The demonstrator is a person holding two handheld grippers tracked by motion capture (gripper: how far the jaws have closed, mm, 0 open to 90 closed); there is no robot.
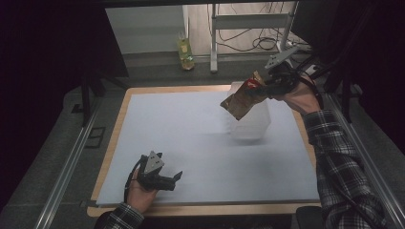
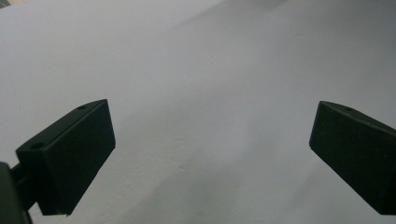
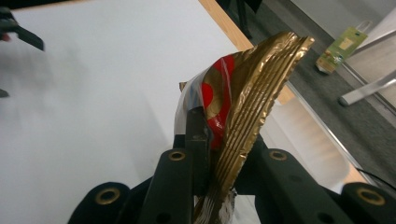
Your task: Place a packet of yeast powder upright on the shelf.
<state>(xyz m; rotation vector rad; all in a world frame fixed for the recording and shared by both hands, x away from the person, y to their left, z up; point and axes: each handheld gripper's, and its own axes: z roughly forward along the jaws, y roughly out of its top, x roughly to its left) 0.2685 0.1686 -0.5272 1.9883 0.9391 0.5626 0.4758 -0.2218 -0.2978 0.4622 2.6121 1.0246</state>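
A crinkled gold and red snack bag hangs in the air over a clear plastic box at the back right of the table. My right gripper is shut on the bag's sealed top edge. In the right gripper view the gold bag stands clamped between the black jaws of that gripper, with the clear box below it. My left gripper lies low over the white sheet at the front left, held in a hand. In the left gripper view its jaws stand wide apart with nothing between them.
A white sheet covers the wooden table. A yellow-green paper bag stands on the floor beyond the far edge, near metal frame legs and cables. Metal rails run along both sides of the table.
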